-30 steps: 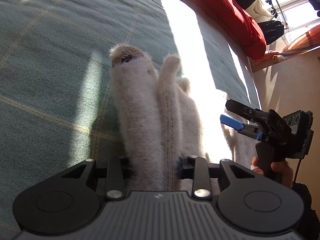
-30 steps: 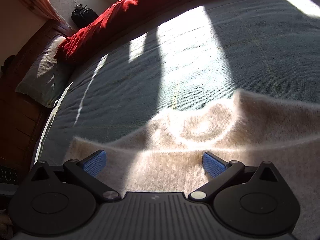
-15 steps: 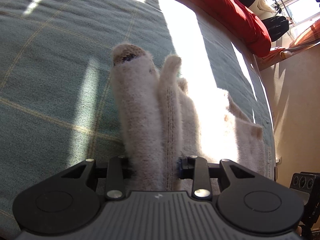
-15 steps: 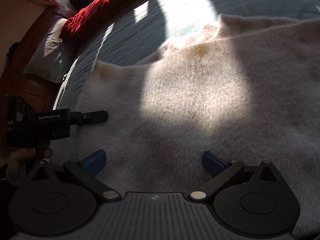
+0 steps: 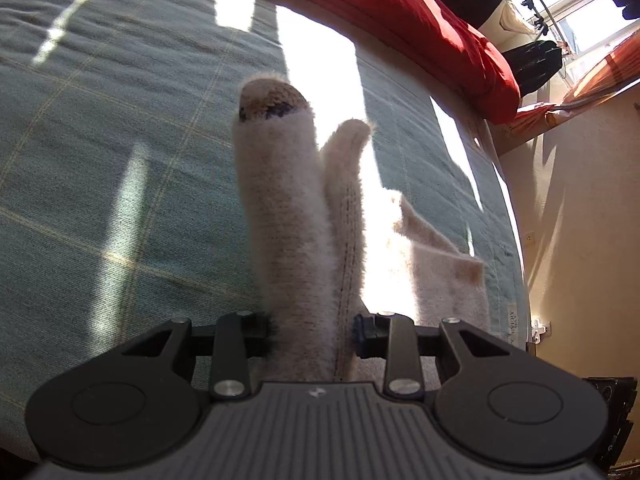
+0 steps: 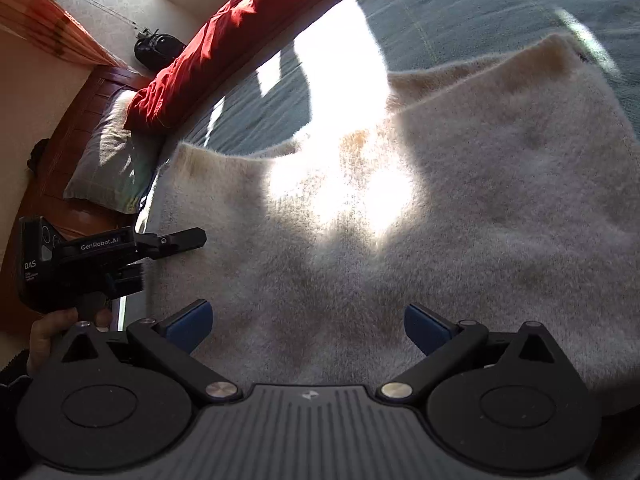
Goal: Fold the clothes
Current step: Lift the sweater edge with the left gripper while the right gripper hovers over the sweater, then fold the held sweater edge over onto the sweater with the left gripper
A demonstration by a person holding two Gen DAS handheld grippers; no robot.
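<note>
A fuzzy cream sweater (image 6: 460,208) lies spread on the grey-green bedcover (image 6: 480,8), half in sun and half in shadow. My right gripper (image 6: 308,326) hovers over its near part, blue pads wide apart and nothing between them. My left gripper (image 5: 312,328) is shut on a bunched fold of the sweater (image 5: 288,220), which rises from between the fingers, a sleeve end (image 5: 274,100) at its top. In the right wrist view the left gripper (image 6: 176,240) sits at the sweater's left edge, held by a hand (image 6: 48,332).
A red duvet (image 5: 400,12) runs along the far side of the bed. A pillow (image 6: 108,160) lies against a wooden headboard (image 6: 60,148). Dark clothes (image 5: 532,64) hang by the window. The bed's edge (image 5: 516,280) drops off beside a beige wall.
The right gripper swept across until the sweater filled its view and the left gripper appeared at its left. It left the left wrist view. The left gripper rose with the fold.
</note>
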